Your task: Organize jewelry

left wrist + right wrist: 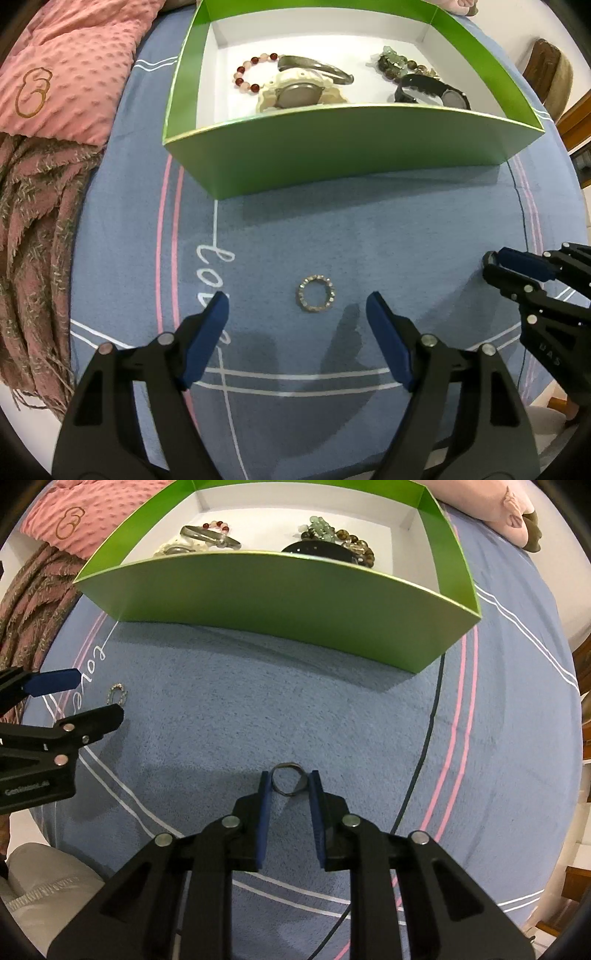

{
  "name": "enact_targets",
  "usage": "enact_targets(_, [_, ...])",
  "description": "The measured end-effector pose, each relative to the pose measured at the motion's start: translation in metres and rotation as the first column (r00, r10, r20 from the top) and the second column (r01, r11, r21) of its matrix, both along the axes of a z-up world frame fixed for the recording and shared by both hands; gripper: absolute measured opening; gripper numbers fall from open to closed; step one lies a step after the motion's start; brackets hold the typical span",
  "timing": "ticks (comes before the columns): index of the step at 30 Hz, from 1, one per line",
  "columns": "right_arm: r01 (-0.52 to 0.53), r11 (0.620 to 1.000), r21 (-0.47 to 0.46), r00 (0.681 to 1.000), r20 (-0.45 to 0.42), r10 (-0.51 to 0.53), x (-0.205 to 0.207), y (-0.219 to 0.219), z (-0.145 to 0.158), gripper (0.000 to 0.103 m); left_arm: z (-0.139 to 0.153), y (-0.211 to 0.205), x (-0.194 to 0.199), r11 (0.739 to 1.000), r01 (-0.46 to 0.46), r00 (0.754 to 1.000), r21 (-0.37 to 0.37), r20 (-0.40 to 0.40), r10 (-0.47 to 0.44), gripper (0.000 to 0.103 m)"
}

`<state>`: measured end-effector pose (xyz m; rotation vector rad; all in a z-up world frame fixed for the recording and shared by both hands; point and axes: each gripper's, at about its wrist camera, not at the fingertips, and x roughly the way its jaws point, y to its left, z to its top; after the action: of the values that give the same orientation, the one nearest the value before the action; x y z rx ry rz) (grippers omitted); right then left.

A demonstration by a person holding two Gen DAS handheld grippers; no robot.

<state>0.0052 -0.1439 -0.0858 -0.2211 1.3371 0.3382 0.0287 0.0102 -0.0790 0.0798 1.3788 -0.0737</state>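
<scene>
A small sparkly ring (316, 294) lies on the blue bedsheet, just ahead of and between the tips of my left gripper (297, 306), which is open and empty. It also shows in the right wrist view (117, 695), beside the left gripper (96, 694). My right gripper (289, 781) is shut on a plain metal ring (289, 782), held at the fingertips just above the sheet. It shows at the right edge of the left wrist view (493, 264). A green box (354, 147) with a white inside stands beyond, also seen in the right wrist view (280, 602).
The box holds a red bead bracelet (251, 74), a cream watch (299, 94), a black watch (432, 90), a metal bangle (210, 535) and green-brown beads (332, 531). A pink blanket (55, 74) and a fringed scarf (33, 236) lie to the left.
</scene>
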Motion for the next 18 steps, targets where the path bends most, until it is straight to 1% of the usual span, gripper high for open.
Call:
enact_targets(3, [-0.001, 1.000, -0.001, 1.000, 0.000, 0.001, 0.000, -0.001, 0.000, 0.020, -0.006, -0.004, 0.001, 1.000, 0.004, 1.000, 0.006, 0.000, -0.004, 0.079])
enact_targets(5, [-0.002, 1.000, -0.002, 1.000, 0.000, 0.002, 0.001, -0.001, 0.000, 0.020, -0.009, -0.005, 0.001, 1.000, 0.010, 1.000, 0.025, -0.008, -0.010, 0.069])
enact_targets(6, [-0.002, 1.000, -0.003, 1.000, 0.000, 0.002, 0.001, 0.000, 0.000, 0.020, -0.010, -0.010, -0.001, 1.000, 0.012, 1.000, 0.028, -0.014, -0.012, 0.066])
enact_targets(7, [-0.004, 1.000, -0.004, 1.000, 0.001, 0.004, 0.002, -0.002, 0.000, 0.020, -0.012, -0.011, -0.002, 1.000, 0.012, 1.000, 0.024, -0.024, -0.012, 0.060])
enact_targets(10, [-0.004, 1.000, -0.005, 1.000, 0.001, 0.004, 0.001, -0.001, 0.000, 0.020, -0.017, -0.008, -0.004, 1.000, 0.010, 1.000, 0.005, -0.026, -0.010, 0.055])
enact_targets(14, [-0.004, 1.000, -0.006, 1.000, 0.002, 0.004, 0.001, -0.003, 0.000, 0.020, -0.016, -0.005, -0.005, 1.000, 0.006, 1.000, -0.006, -0.021, -0.006, 0.044])
enact_targets(17, [-0.005, 1.000, -0.006, 1.000, 0.003, 0.005, 0.001, -0.003, 0.001, 0.020, -0.015, -0.003, -0.004, 1.000, -0.016, 1.000, -0.009, -0.015, 0.015, 0.033])
enact_targets(18, [-0.004, 1.000, -0.006, 1.000, 0.003, 0.004, 0.001, -0.003, 0.001, 0.020, -0.012, 0.001, -0.006, 1.000, -0.020, 1.000, -0.010, -0.014, 0.020, 0.031])
